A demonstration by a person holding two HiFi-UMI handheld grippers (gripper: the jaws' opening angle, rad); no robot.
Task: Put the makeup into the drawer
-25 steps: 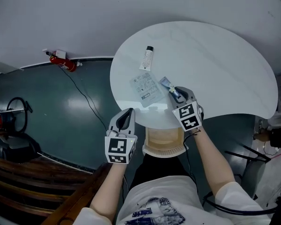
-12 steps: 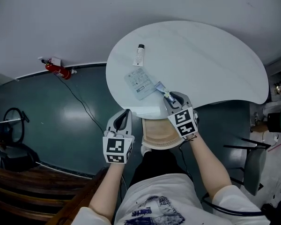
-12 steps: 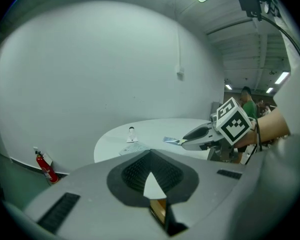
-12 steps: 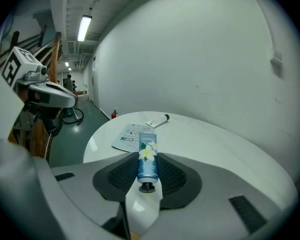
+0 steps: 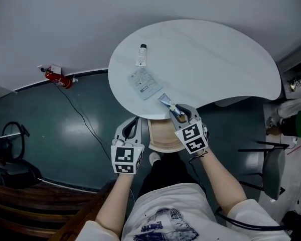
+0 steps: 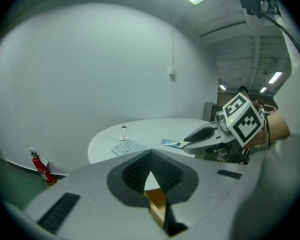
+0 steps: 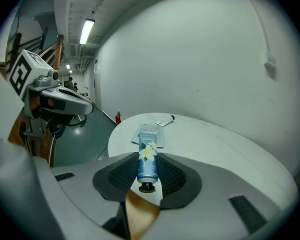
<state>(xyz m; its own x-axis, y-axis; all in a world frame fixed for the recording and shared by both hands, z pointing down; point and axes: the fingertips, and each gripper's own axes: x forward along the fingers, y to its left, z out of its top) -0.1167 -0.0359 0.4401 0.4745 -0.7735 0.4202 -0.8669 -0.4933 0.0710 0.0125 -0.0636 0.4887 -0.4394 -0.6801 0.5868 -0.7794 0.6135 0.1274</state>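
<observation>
My right gripper (image 5: 179, 112) is shut on a blue hand-cream tube (image 7: 147, 160) with a flower print; its black cap points back at the camera and its flat tail sticks out towards the white table (image 5: 205, 59). This gripper hangs over the open wooden drawer (image 5: 160, 138) under the table's near edge. My left gripper (image 5: 135, 123) is shut with nothing in it, just left of the drawer. A white tube with a black cap (image 5: 141, 54) and a flat sachet pack (image 5: 143, 82) lie on the table's left part.
A red fire extinguisher (image 5: 57, 79) stands at the wall on the green floor to the left. A chair frame (image 5: 271, 159) and clutter are at the right. The person's torso is right behind the drawer.
Both grippers have drawn back from the table towards the person. The right one carried the blue tube off the tabletop to above the drawer. Jaws unchanged.
</observation>
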